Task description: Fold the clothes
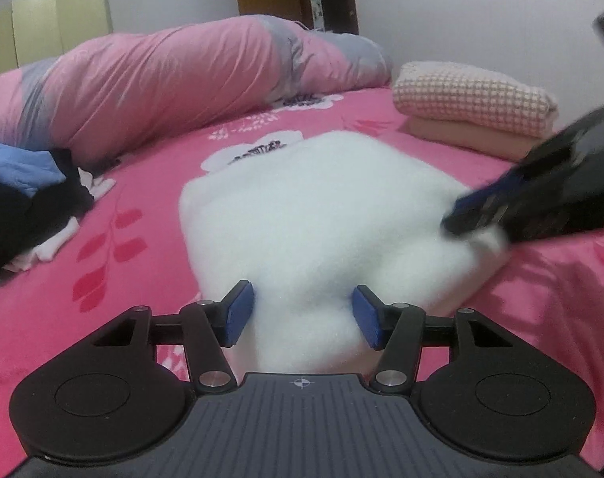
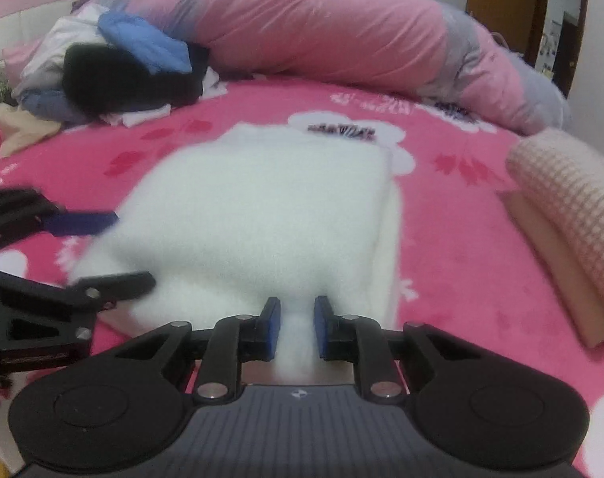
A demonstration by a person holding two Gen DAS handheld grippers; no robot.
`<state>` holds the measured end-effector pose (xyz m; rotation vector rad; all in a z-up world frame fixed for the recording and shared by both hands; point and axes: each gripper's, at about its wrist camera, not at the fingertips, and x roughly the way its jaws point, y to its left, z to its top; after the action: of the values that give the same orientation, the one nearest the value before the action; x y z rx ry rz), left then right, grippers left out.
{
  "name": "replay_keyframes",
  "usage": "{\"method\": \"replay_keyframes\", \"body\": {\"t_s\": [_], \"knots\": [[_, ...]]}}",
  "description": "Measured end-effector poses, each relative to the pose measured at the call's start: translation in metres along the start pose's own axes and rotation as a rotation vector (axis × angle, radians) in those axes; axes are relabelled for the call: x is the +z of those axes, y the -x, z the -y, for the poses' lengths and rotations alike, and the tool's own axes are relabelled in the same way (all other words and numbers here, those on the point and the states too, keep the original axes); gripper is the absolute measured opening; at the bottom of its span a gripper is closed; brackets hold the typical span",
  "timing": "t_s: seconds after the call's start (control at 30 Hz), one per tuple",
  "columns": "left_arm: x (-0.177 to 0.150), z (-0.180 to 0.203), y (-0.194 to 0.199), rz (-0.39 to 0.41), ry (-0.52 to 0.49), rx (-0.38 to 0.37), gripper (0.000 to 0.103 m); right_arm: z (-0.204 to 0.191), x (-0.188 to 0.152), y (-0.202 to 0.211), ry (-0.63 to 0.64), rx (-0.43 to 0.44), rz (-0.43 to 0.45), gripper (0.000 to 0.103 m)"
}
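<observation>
A fluffy white garment (image 1: 322, 215), folded into a thick block, lies in the middle of a bright pink flowered bedsheet (image 1: 142, 183), and everything else is placed here by reference to it.

The left gripper (image 1: 302, 314) sits at the near edge of the white garment, its blue pads (image 1: 238, 314) set about half apart with a thick bunch of the white fleece bulging up between them; the fabric fills the gap and touches both pads, so the gripper holds that fold. In the right wrist view the same gripper (image 2: 110, 251) comes in at the garment's left edge.

The right gripper (image 2: 298, 326) stands at the near end of the white garment with its pads narrow, pinching a slim ridge of white fleece between them. From the left wrist view it (image 1: 457, 215) reaches in from the right, blurred, its tips on the garment's right corner.

Beyond the white garment, along the far side of the bed, runs a long rolled pink and grey quilt (image 1: 182, 75). To the garment's right rests a folded pink waffle-knit piece (image 1: 473, 95) on top of a folded peach one (image 1: 461, 135). To its left lies a loose heap of unfolded clothes (image 2: 122, 75), blue, black and white
</observation>
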<state>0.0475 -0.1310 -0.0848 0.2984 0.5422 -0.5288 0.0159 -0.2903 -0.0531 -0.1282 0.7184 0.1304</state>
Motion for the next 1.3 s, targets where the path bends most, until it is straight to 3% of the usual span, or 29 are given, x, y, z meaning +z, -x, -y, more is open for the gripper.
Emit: {"method": "replay_keyframes", "body": {"t_s": [0.07,0.23,0.3,0.43,0.5,0.7,0.87,0.9,0.97,1.03,1.17,1.3], "knots": [[-0.002,-0.001,0.001,0.005,-0.002,0.003,0.056,0.0,0.003,0.018,0.003,-0.008,0.038,0.018],[-0.003,0.008,0.001,0.011,-0.02,0.014,0.058,-0.002,-0.025,-0.023,0.103,-0.069,-0.032,0.016],[-0.002,0.005,0.001,0.008,-0.015,0.013,0.058,-0.001,-0.009,-0.012,0.066,-0.069,-0.048,0.015],[-0.001,0.0,0.0,0.008,0.007,-0.007,0.059,-0.004,0.024,0.033,0.06,-0.082,0.099,0.015],[-0.002,0.001,0.0,0.012,-0.001,-0.003,0.059,-0.004,0.031,0.033,0.039,-0.046,0.124,0.015],[0.001,0.001,0.012,0.028,-0.016,0.011,0.055,0.007,0.008,-0.018,-0.015,0.012,0.025,0.013],[0.029,-0.002,0.028,0.147,0.031,0.033,0.056,0.008,-0.001,-0.036,-0.004,0.023,-0.014,0.013],[0.035,-0.003,0.022,0.142,0.044,0.04,0.056,0.007,0.002,-0.034,-0.004,0.023,-0.026,0.013],[0.034,-0.01,-0.006,0.044,0.094,0.022,0.055,0.006,0.011,-0.026,-0.005,0.021,-0.041,0.013],[0.028,-0.018,-0.029,-0.03,0.144,-0.005,0.056,0.006,0.029,-0.005,-0.007,0.012,0.033,0.014],[0.023,-0.023,-0.027,-0.004,0.168,-0.034,0.056,0.012,0.06,0.02,-0.021,0.01,0.174,0.014],[0.023,-0.025,-0.023,0.012,0.159,-0.035,0.057,0.01,0.033,-0.057,0.002,0.031,-0.059,0.013]]}}
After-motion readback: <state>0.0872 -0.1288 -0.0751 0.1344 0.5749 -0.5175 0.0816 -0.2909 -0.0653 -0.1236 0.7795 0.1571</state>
